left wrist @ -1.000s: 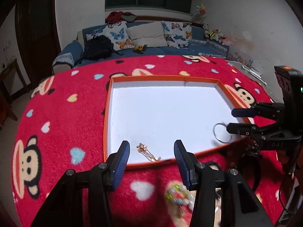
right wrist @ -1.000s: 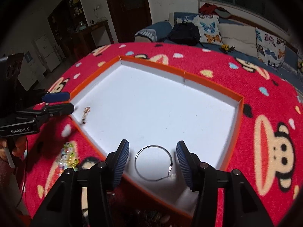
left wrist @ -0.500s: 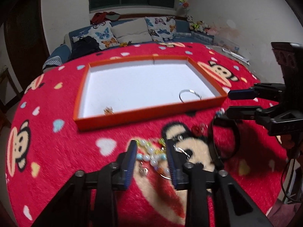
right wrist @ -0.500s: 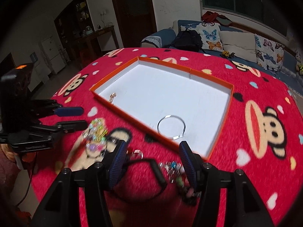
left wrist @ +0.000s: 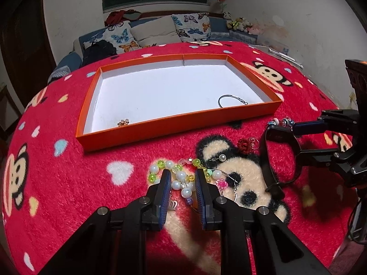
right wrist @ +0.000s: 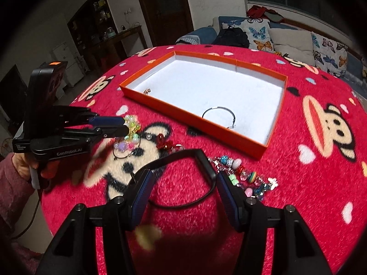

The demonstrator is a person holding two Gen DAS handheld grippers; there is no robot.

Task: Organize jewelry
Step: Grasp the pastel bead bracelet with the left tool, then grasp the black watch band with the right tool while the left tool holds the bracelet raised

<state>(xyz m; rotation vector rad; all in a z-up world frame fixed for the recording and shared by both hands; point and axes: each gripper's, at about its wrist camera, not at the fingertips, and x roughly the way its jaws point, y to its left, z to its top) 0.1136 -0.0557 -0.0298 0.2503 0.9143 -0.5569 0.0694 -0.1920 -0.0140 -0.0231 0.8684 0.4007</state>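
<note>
An orange tray (left wrist: 176,122) (right wrist: 195,118) with a white floor holds a silver hoop (left wrist: 231,100) (right wrist: 219,114) and a small gold piece (left wrist: 123,122) (right wrist: 146,91). My left gripper (left wrist: 182,186) (right wrist: 125,125) is partly closed around a pearl and green bead bracelet (left wrist: 181,174) (right wrist: 132,126) on the red cloth. My right gripper (right wrist: 182,186) (left wrist: 296,141) is open over a black band (right wrist: 195,158) (left wrist: 267,155). A colourful bead bracelet (right wrist: 243,174) lies to its right.
A red knot charm (left wrist: 245,144) (right wrist: 164,143) and a thin hoop with a pink flower bead (left wrist: 226,183) (right wrist: 125,150) lie on the monkey-print cloth. A sofa with cushions (left wrist: 160,32) stands behind the round table.
Both grippers pulled back from the tray to the jewelry on the cloth. The left jaws narrowed around the pearl bracelet. The silver hoop stays in the tray.
</note>
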